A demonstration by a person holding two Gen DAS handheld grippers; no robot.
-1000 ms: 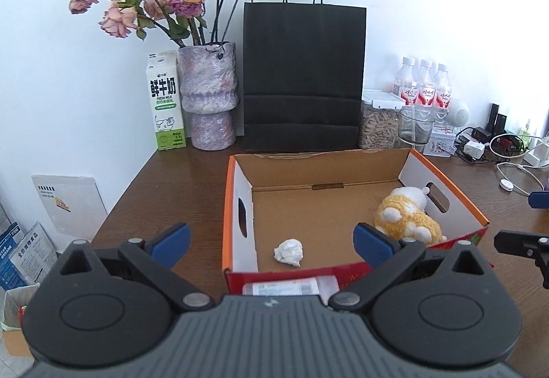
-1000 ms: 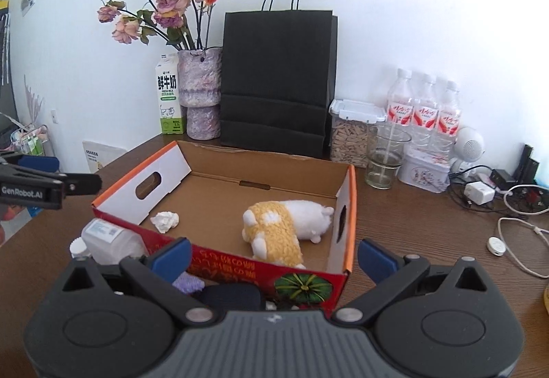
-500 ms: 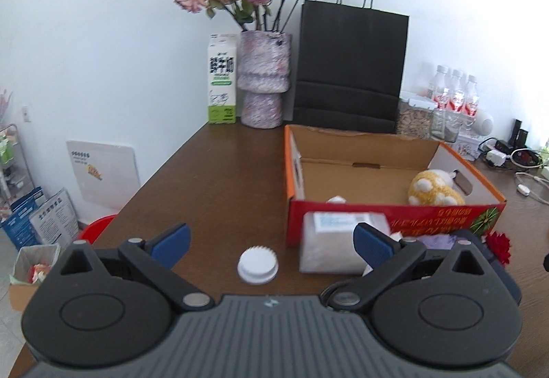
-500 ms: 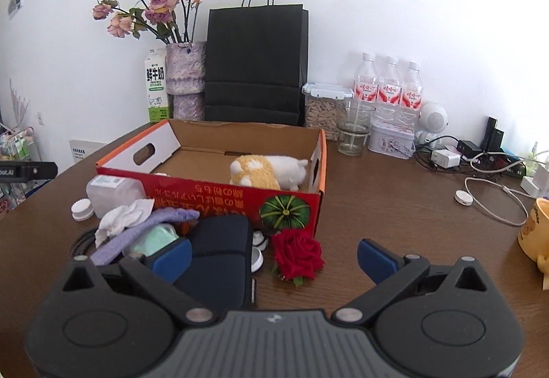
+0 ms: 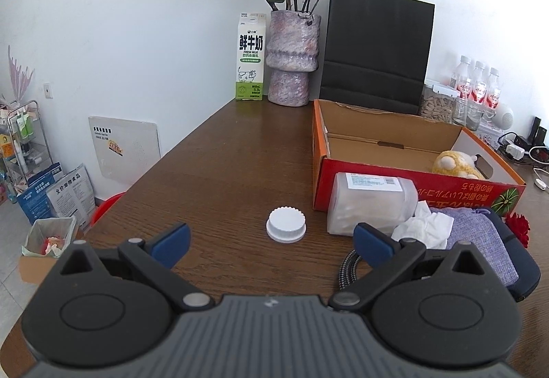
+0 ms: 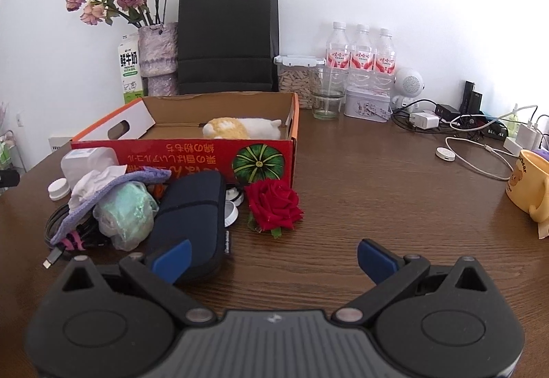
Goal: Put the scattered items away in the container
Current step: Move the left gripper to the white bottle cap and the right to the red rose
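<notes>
An open red and orange cardboard box (image 5: 394,187) (image 6: 206,155) holds a yellow and white plush toy (image 6: 240,128) (image 5: 454,163). In front of it lie a frosted plastic jar (image 5: 369,206) on its side, its white lid (image 5: 285,225), crumpled tissue (image 5: 425,227), a purple cloth (image 6: 113,189), a navy case (image 6: 192,216), a pale green bag (image 6: 125,213), a black cable (image 6: 56,230) and a red rose (image 6: 272,204). My left gripper (image 5: 271,242) is open just before the lid. My right gripper (image 6: 272,258) is open, near the rose and case.
At the back stand a milk carton (image 5: 250,57), a vase of dried roses (image 5: 293,55), a black paper bag (image 6: 226,38), water bottles (image 6: 360,55), a glass (image 6: 326,96) and a tin (image 6: 367,103). Chargers and cables (image 6: 473,127) and a yellow mug (image 6: 530,184) sit at right.
Both grippers have pulled back from over the box to the table's near side. The scattered pile in front of the box has come into view. Both stayed open.
</notes>
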